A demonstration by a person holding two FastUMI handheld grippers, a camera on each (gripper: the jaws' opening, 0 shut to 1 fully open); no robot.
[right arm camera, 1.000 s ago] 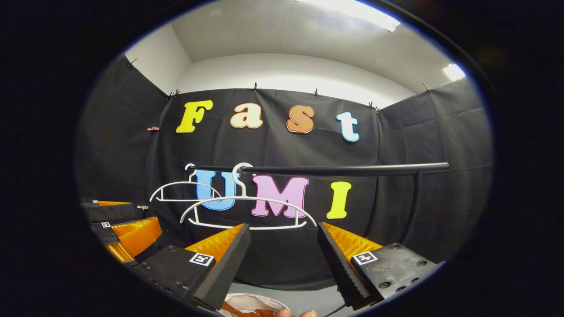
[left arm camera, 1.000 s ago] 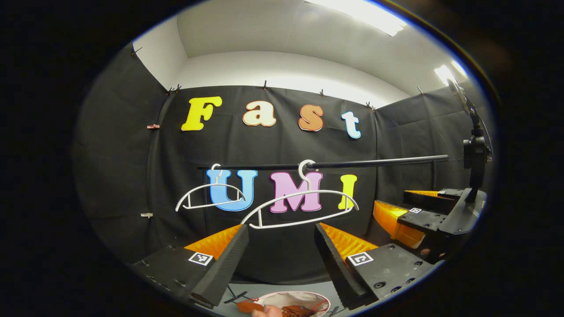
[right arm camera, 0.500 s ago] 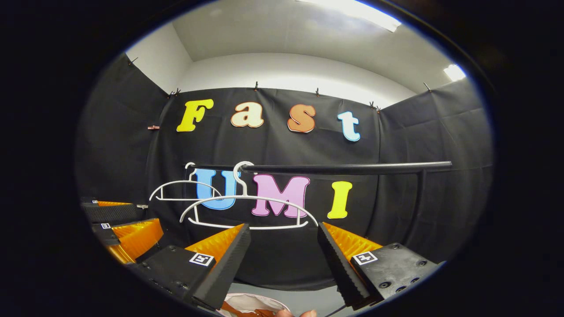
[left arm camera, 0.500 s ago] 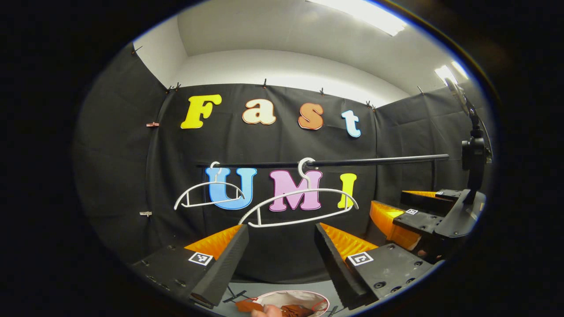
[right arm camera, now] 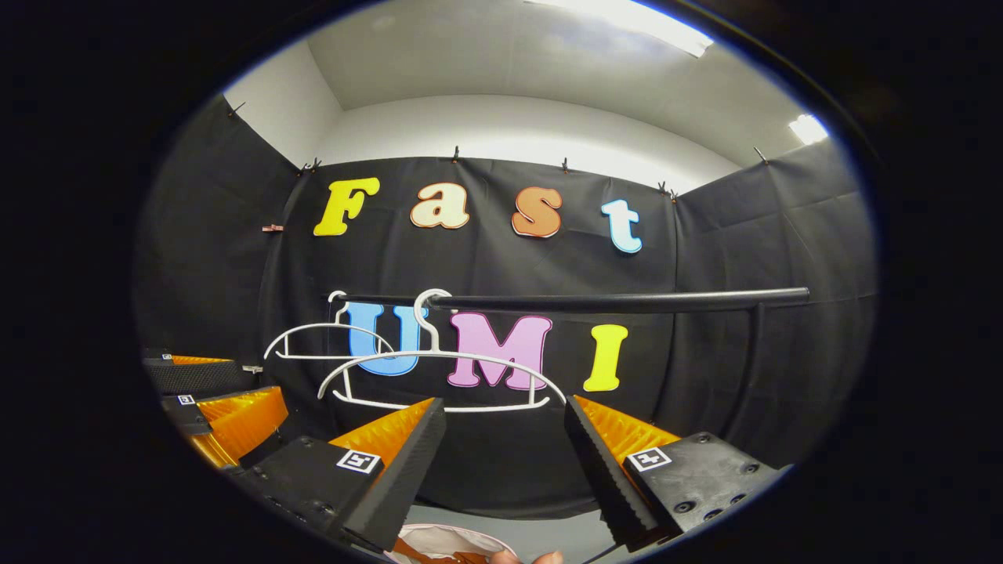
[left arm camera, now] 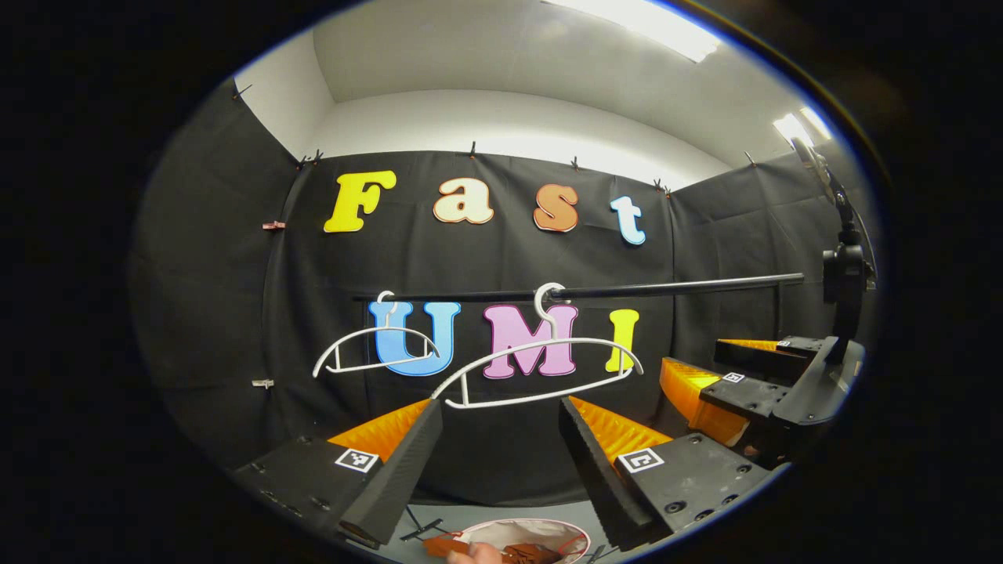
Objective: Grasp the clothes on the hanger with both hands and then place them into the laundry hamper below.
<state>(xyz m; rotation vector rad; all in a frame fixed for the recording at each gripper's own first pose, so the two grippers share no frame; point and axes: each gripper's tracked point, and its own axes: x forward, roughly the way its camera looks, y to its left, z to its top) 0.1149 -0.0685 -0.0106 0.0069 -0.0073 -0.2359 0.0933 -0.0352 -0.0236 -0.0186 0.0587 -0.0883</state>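
Note:
Two bare white hangers [left arm camera: 541, 368] [left arm camera: 374, 348] hang on the black rail [left arm camera: 674, 287]; no clothes are on them. Below, the round white laundry hamper [left arm camera: 566, 533] holds rust-brown clothes [left arm camera: 526, 553]. My left gripper [left arm camera: 500, 423] stands open in front of the nearer hanger, nothing between its fingers. The right gripper [left arm camera: 725, 374] shows off to the right in the left gripper view. In the right gripper view my right gripper [right arm camera: 501, 423] is open and empty below the nearer hanger [right arm camera: 439, 380], with the hamper [right arm camera: 439, 542] at the bottom edge and the left gripper [right arm camera: 211, 399] at the left.
A black stand with a device on a pole [left arm camera: 845, 282] rises at the right. The rail's upright [right arm camera: 748, 352] stands at the right end. A fingertip [right arm camera: 548, 558] shows at the bottom edge. Grey floor [right arm camera: 548, 533] lies around the hamper.
Both views shifted only slightly; both grippers stay open and empty and the hangers hang as before.

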